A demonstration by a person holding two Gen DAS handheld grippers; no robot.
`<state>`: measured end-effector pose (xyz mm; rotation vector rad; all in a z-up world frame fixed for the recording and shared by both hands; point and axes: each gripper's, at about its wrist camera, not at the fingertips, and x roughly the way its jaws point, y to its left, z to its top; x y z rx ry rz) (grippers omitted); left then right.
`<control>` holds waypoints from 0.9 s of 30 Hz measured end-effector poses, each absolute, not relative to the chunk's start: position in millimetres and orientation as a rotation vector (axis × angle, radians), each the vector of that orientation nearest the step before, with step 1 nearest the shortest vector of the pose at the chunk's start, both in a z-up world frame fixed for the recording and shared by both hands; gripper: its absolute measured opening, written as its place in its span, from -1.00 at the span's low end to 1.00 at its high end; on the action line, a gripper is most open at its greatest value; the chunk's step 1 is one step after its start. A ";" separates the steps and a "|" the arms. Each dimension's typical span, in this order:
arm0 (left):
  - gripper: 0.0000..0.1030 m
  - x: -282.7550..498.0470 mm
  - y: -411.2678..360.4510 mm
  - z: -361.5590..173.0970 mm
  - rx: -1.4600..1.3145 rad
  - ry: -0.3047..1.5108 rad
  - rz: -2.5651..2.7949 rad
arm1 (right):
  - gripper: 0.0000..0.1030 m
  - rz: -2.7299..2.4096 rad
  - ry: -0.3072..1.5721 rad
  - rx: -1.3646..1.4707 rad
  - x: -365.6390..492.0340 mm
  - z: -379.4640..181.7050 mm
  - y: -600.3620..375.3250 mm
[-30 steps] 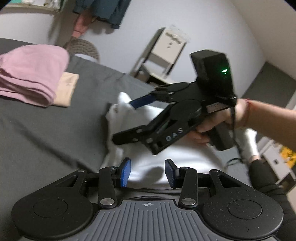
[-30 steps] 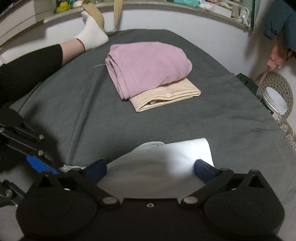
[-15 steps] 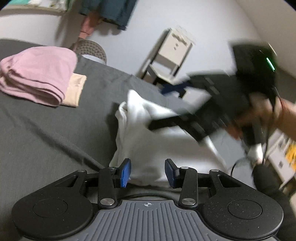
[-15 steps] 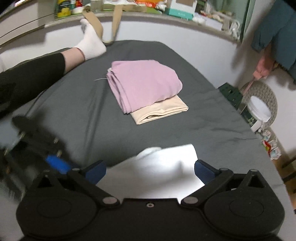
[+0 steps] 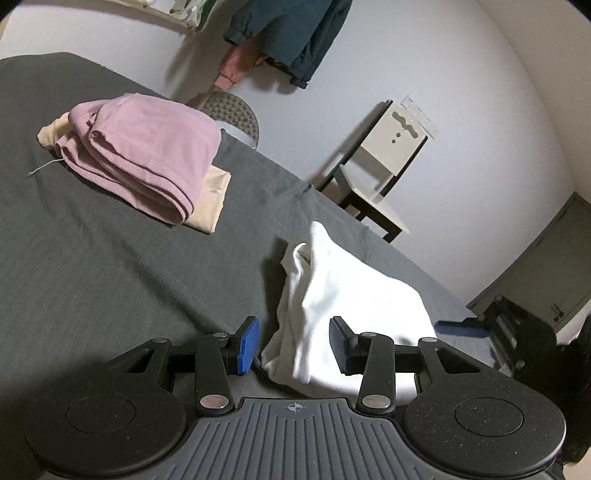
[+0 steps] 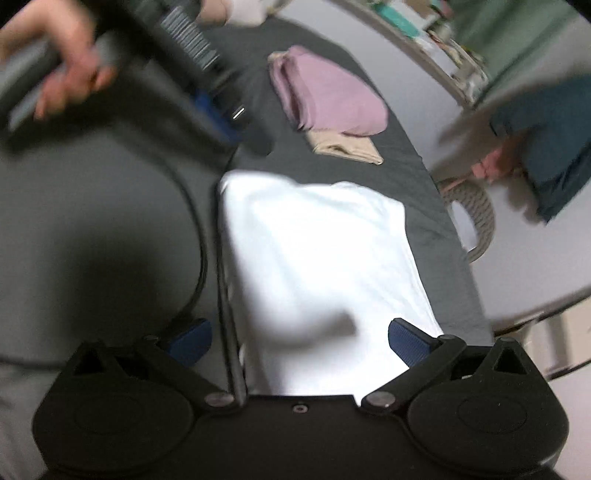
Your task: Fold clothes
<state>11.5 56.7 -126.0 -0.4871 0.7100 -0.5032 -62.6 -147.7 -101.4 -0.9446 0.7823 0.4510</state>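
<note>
The white garment (image 5: 354, 295) is lying folded on the grey bed (image 5: 110, 258), near the bed's edge and well apart from the stack at the far side. That stack is made of a pink folded garment (image 5: 147, 155) sitting on top of a beige folded garment (image 5: 212, 195).

The left gripper (image 5: 293, 345) is hovering just above the near end of the white garment, with its blue-padded fingers (image 5: 248, 345) standing apart and nothing between them being gripped. One pad is sitting over bare sheet beside the garment, the other over the white cloth.

The right gripper (image 6: 299, 341) is hanging over the opposite end of the white garment (image 6: 314, 258), fingers spread wide, not clamping anything. This view is motion-blurred, so whether the pads are touching the cloth cannot be told. A hand (image 6: 55, 74) is showing blurred at upper left of this view, wrapped round the left gripper's handle.

Beyond the bed, a chair (image 5: 384, 158) is standing against the wall, and dark blue clothing (image 5: 291, 33) is hanging above it to the left.
</note>
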 end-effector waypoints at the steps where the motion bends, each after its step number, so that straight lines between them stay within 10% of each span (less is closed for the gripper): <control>1: -0.19 11.9 56.9 -126.0 -0.493 0.710 -0.508 | 0.99 0.447 0.774 -0.988 -64.7 -106.8 -144.9; 4: -0.13 13.1 59.9 -126.4 -0.522 0.707 -0.518 | 0.99 0.434 0.746 -1.108 -69.2 -122.3 -138.0; 7: 0.38 13.3 62.8 -126.8 -0.558 0.695 -0.520 | 0.99 0.411 0.717 -1.185 -69.4 -133.8 -131.4; 27: 0.40 20.1 62.4 -132.0 -0.614 0.699 -0.536 | 1.00 0.323 0.631 -1.256 -46.9 -147.0 -98.0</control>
